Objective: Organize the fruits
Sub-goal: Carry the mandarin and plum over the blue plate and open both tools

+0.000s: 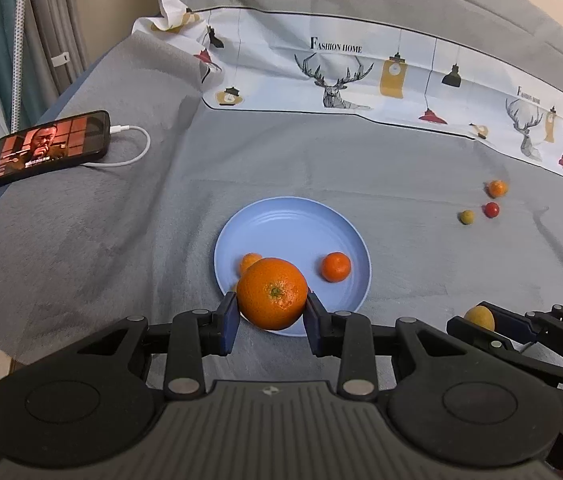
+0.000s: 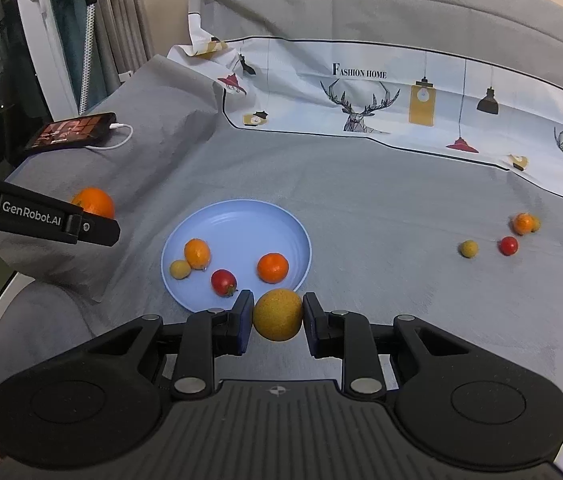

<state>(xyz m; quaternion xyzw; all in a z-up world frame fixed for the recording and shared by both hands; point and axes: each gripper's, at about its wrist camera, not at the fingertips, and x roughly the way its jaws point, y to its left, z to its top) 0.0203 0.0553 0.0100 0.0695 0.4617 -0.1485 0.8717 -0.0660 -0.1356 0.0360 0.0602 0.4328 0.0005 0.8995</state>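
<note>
**A:** ok so where are we at? Looks like we're mid-delivery. Our left tool (image 1: 271, 312) is clamped on the orange (image 1: 272, 293), and it's hanging over the near rim of the blue plate (image 1: 297, 216). Our right tool (image 2: 277, 316) is clamped on the yellow fruit (image 2: 277, 314), just off the plate's near edge.

**B:** yep, both carrying. Plate already has 4 on it from the right view: a small orange (image 2: 273, 267), a red tomato (image 2: 224, 282), an orange kumquat (image 2: 197, 253) and a little yellow one (image 2: 180, 269) touching it.

**A:** and there are still strays out on the right side of the grey cloth (image 2: 361, 200): a yellow one (image 2: 468, 249), a red one (image 2: 508, 245) and an orange one (image 2: 523, 223), well apart from the plate.

**B:** so next move we'd guess is lower and let go. The orange is big and round, so we want it low before the jaws part or it'll roll and knock the kumquat.

**A:** the open spot looks like the plate's far half. The yellow fruit needs to clear the rim first, it's not over the plate yet.

**B:** then back for the 3 strays.
</note>
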